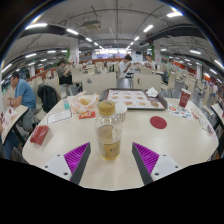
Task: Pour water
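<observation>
Clear plastic bottle (109,138) upright on desk (150,170) | jaws spread, bottle just ahead between them, untouched | risk: off-centre closing tips it, spilling near cup (106,106).

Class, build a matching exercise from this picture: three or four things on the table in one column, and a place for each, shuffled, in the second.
Things:
1. clear plastic cup of amber liquid
2. flat dark red round lid
3. red rectangular packet
4. tall red paper cup

Places:
A. far side, beyond the right finger
B. just ahead of the open fingers
C. beyond the left finger
D. ahead of the right finger

Pairs: 1-B, 2-D, 3-C, 4-A
</observation>
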